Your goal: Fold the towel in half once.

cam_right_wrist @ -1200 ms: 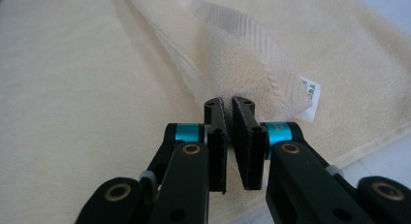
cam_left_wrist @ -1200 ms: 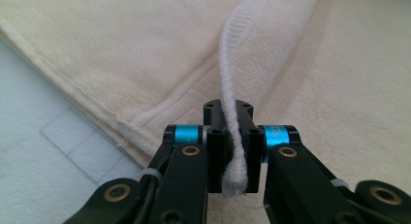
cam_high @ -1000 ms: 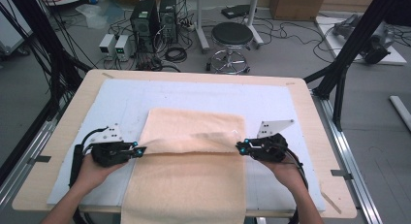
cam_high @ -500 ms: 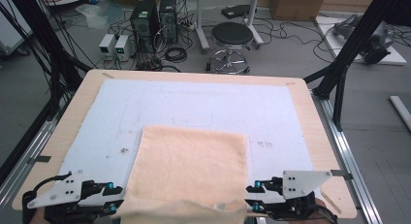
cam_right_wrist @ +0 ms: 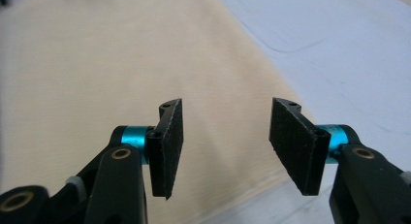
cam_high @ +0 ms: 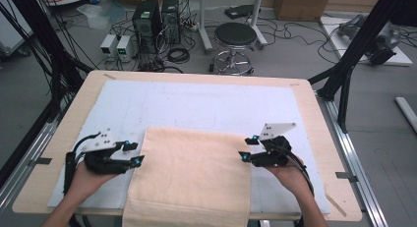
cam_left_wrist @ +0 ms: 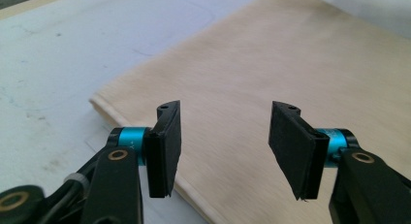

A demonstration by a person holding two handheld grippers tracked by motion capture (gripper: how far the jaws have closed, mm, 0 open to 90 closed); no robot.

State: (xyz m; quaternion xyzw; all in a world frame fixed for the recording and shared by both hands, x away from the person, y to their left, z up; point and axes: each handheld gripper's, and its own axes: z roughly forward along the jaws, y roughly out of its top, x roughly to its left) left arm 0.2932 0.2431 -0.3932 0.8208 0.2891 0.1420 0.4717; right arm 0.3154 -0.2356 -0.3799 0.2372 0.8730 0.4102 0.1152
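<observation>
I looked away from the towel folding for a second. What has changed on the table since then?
Both tools let go of the towel: the left tool and right tool moved forward from the near edge and now sit open at its left and right sides. The towel, pulled toward the person, lies flat with its near end over the table edge. The white mat stayed put.

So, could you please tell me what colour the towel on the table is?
The towel is a plain pale peach-beige, with no pattern; the high view shows it best.
</observation>
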